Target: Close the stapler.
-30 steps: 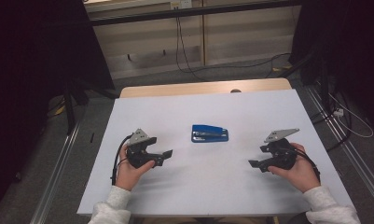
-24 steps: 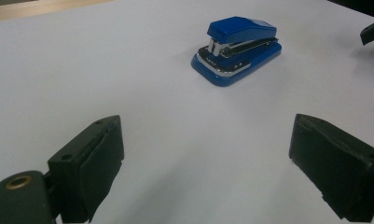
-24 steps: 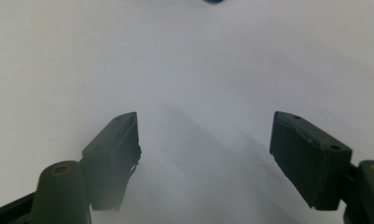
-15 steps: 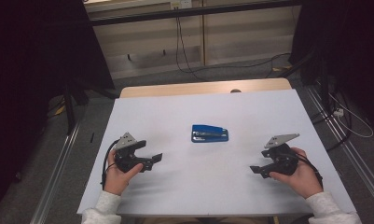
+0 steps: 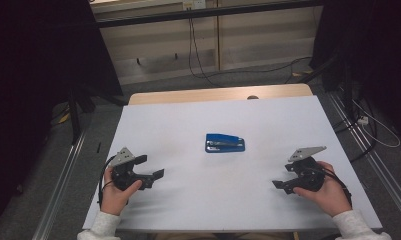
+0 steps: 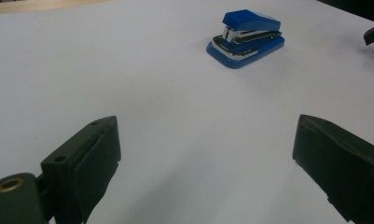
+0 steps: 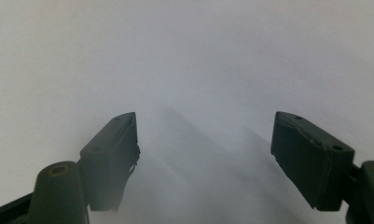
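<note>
white table [image 5: 178,130] on a wood top, grey floor, cables and dark curtains behind. blue stapler [image 5: 225,143] sat mid-table, apart from both grippers. left gripper [image 5: 155,176] jaws wide, empty; right gripper [image 5: 282,183] jaws wide, empty, near the table's right edge.

you're looking at a stapler [image 6: 246,38] with a glossy blue plastic shell and bright, shiny metal showing between top and base. the tabletop [image 5: 188,130] under it wears a smooth, matt white covering like paper or laminate, with a strip of pale wood bare along the far edge. each hand-held gripper, left [image 6: 205,172] and right [image 7: 205,161], has matt black plastic jaws faced with dull rubbery pads.
</note>
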